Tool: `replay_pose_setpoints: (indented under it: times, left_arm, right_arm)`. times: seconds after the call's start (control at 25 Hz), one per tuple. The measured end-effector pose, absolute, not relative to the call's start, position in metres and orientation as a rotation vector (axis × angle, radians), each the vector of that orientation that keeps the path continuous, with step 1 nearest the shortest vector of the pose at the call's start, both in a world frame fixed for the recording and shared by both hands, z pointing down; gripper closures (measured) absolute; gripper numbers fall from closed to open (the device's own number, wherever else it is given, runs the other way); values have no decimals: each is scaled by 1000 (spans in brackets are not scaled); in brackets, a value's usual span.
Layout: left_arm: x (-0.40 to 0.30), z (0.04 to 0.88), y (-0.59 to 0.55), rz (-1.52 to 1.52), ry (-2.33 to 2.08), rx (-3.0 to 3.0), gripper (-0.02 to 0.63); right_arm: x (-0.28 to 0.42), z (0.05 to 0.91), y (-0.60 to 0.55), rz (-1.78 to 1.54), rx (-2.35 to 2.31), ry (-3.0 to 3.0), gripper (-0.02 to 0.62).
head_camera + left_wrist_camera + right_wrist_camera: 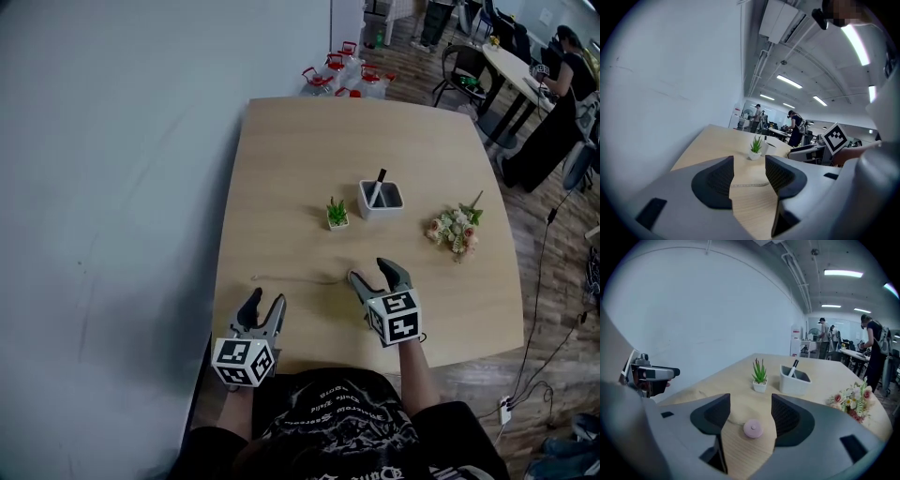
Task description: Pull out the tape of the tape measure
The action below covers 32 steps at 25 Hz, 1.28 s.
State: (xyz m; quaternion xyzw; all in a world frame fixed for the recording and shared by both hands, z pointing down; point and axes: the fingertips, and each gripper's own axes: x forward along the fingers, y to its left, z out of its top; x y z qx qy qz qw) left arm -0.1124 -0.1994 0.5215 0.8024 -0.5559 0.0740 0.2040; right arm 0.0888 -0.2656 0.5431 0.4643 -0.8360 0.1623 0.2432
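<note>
Left gripper [267,298] and right gripper [368,270] hover, fingers released and empty, seemingly because tape [746,185] already lies drawn toward 9 o'clock from pink case [753,428]

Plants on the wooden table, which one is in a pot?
The small green spiky plant, standing in a white square pot beside the white pen holder; the pink-and-cream flower bunch lies loose, potless.

Wood table [281,169] w/ tape measure [753,428], plant [337,214], pen tray [382,200], flowers [454,231].
</note>
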Motion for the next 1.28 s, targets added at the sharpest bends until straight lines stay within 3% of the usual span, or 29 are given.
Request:
replay_pose_setpoints:
  times: [0.4,0.76,0.84,0.88,1.0,1.12,1.28]
  left_arm:
    - [-94,457,-192,127,-1567,2473,390]
    - [-95,460,-187,153,-1549,2497,388]
    - [-93,462,-186,164,-1541,2501,394]
    - [-93,464,-186,169,-1538,2501,403]
    - [-92,466,-185,182,-1534,2506,458]
    - [-95,462,-184,155,-1570,2508,568]
    - [-100,462,-184,128,-1596,2485,598]
  right_arm:
    - [113,452,-230,212,1519,-2357,319]
    - [113,455,-206,144,1528,-2319,323]
    - [112,456,-205,127,1551,-2316,457]
    - [113,458,-205,125,1557,-2313,480]
    - [110,461,-202,129,1552,-2306,505]
    - [109,461,-199,120,1559,-2309,560]
    - [109,468,-195,174,1567,-2360,581]
